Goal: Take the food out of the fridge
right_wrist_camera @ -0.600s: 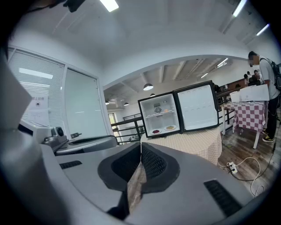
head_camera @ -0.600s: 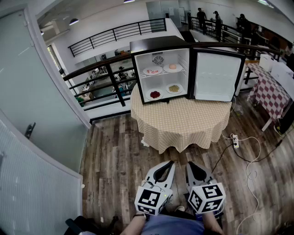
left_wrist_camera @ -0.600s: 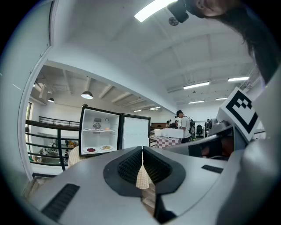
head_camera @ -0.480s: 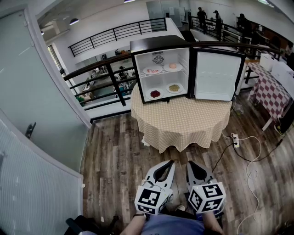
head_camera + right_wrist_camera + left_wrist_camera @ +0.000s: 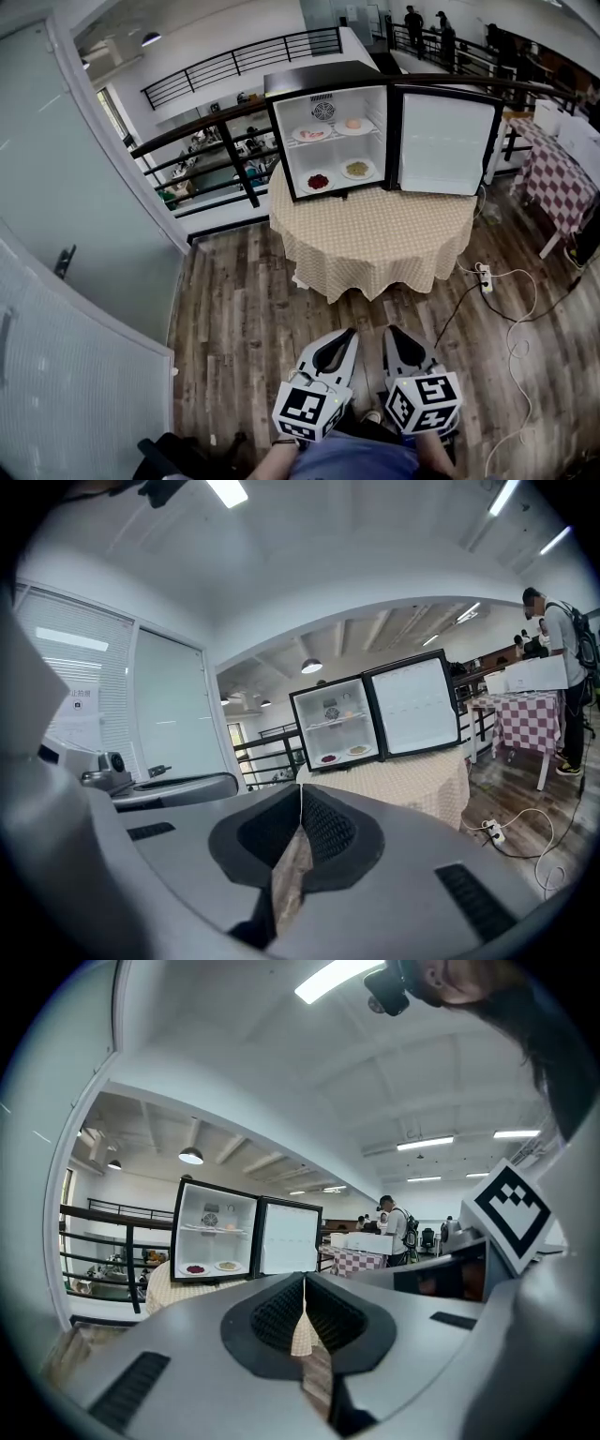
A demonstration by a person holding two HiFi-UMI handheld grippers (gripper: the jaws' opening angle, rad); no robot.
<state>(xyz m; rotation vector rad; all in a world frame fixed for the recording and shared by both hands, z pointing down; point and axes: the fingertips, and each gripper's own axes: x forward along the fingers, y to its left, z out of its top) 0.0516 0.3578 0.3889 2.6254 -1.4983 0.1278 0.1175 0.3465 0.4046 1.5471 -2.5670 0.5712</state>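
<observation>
A small black fridge (image 5: 328, 141) stands open on a round table with a beige checked cloth (image 5: 375, 239); its door (image 5: 442, 142) is swung to the right. Inside, two plates of food rest on the upper shelf (image 5: 330, 131), while a plate of red food (image 5: 319, 181) and a plate of yellowish food (image 5: 357, 170) lie on the bottom. My left gripper (image 5: 349, 332) and right gripper (image 5: 390, 330) are held low over the wooden floor, well short of the table, both shut and empty. The fridge (image 5: 216, 1237) (image 5: 336, 724) appears far ahead in both gripper views.
A power strip with white cable (image 5: 485, 277) lies on the floor right of the table. A red checked table (image 5: 562, 178) stands at far right. A black railing (image 5: 206, 141) runs behind the fridge, and a glass wall (image 5: 75, 206) lines the left. People (image 5: 412, 23) stand far back.
The fridge and table sit a little higher and slightly larger in the head view. Both grippers stay shut, side by side, low in the frame.
</observation>
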